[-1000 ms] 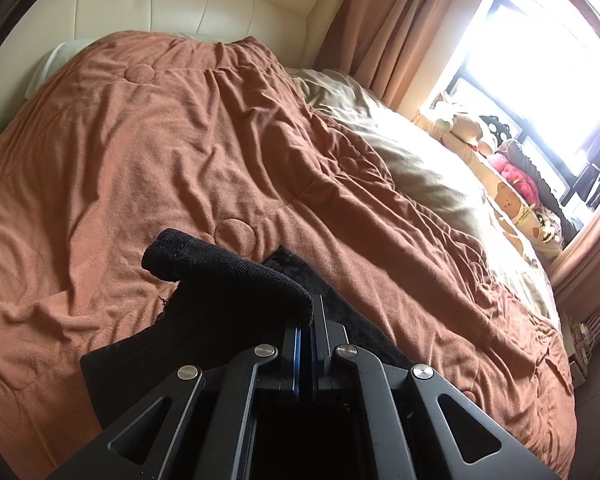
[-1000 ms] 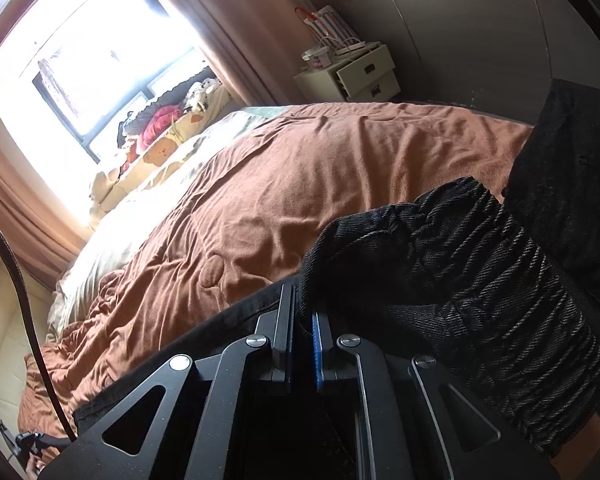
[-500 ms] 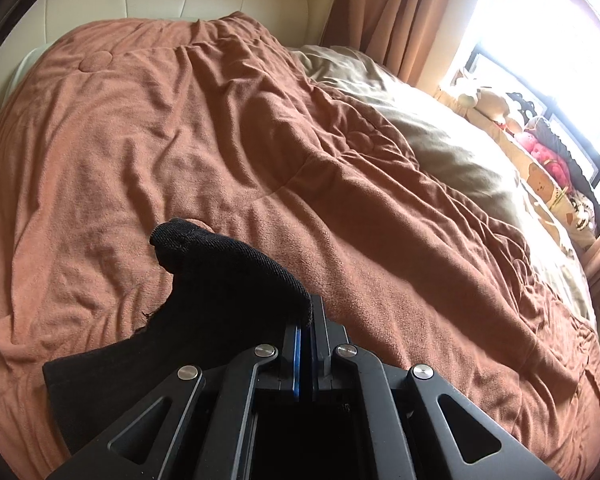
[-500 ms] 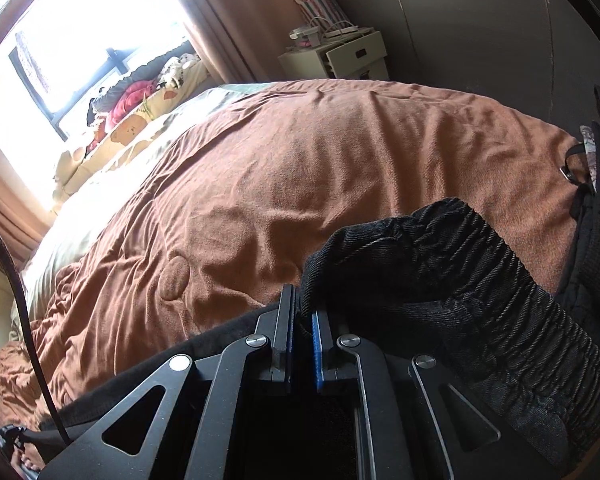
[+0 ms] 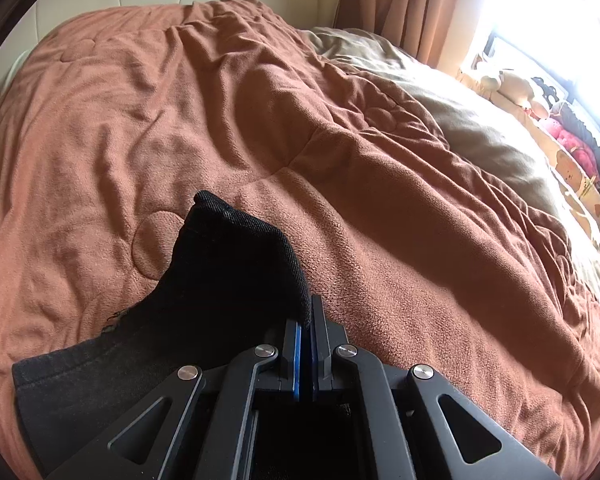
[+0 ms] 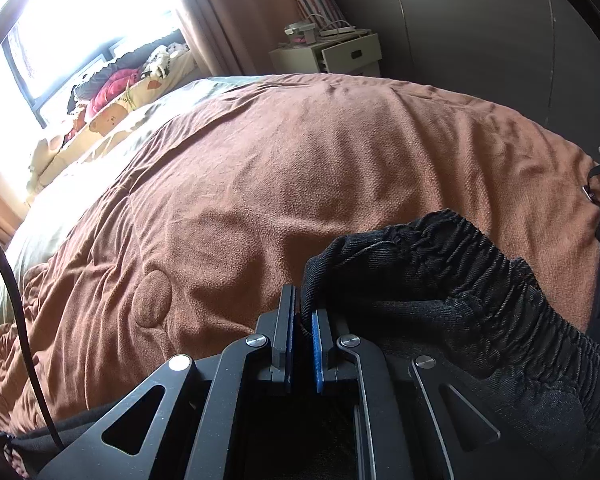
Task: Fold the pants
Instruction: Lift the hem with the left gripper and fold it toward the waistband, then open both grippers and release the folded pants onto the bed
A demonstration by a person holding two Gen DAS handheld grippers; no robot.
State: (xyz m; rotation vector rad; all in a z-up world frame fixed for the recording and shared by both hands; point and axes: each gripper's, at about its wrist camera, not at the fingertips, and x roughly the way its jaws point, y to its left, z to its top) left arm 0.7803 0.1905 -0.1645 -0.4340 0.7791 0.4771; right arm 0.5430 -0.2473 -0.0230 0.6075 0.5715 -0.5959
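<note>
While carried over the blanket point(image 5: 340, 208), pinched at both ends: left gripper point(image 5: 305, 320) clamped on the pants point(image 5: 228, 276) hem, right gripper point(image 6: 302, 320) clamped on the waistband point(image 6: 440, 264), probably to spread them flat mid-bed for folding.

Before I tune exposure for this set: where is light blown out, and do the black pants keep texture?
Left wrist view: window clips white at upper right; black pants nearly featureless. Right wrist view: window clips upper left; pants' ribbed waistband shows weave.
</note>
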